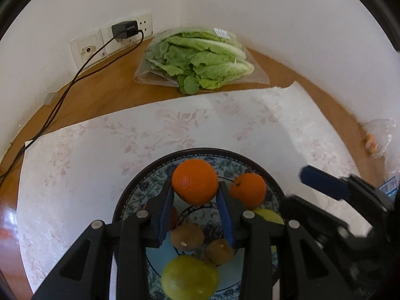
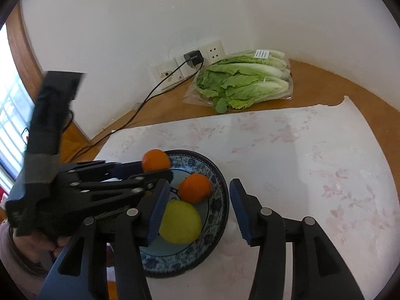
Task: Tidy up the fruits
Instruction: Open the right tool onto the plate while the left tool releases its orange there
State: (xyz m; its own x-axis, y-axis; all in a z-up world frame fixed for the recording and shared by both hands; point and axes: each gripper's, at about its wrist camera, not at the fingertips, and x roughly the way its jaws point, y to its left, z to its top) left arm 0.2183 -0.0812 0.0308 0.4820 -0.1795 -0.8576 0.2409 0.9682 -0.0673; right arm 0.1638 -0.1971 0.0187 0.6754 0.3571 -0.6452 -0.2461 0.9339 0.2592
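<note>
My left gripper [image 1: 195,192] is shut on an orange [image 1: 195,181] and holds it above the blue patterned bowl [image 1: 130,195]. In the bowl lie a second orange [image 1: 248,190], two brown kiwis [image 1: 187,236], a yellow-green fruit [image 1: 189,277] and another yellow fruit [image 1: 271,216]. In the right wrist view the left gripper [image 2: 160,168] holds its orange [image 2: 155,160] over the bowl's [image 2: 220,200] far left rim. The second orange [image 2: 195,188] and a yellow fruit [image 2: 180,222] lie inside. My right gripper [image 2: 197,211] is open and empty over the bowl's right side.
The bowl stands on a white floral mat [image 1: 200,120] on a wooden table [image 1: 100,95]. A bag of lettuce [image 1: 200,60] lies at the back by the wall sockets and a plugged-in charger [image 1: 125,30] with its cable. A plastic bag [image 1: 380,135] sits at the right.
</note>
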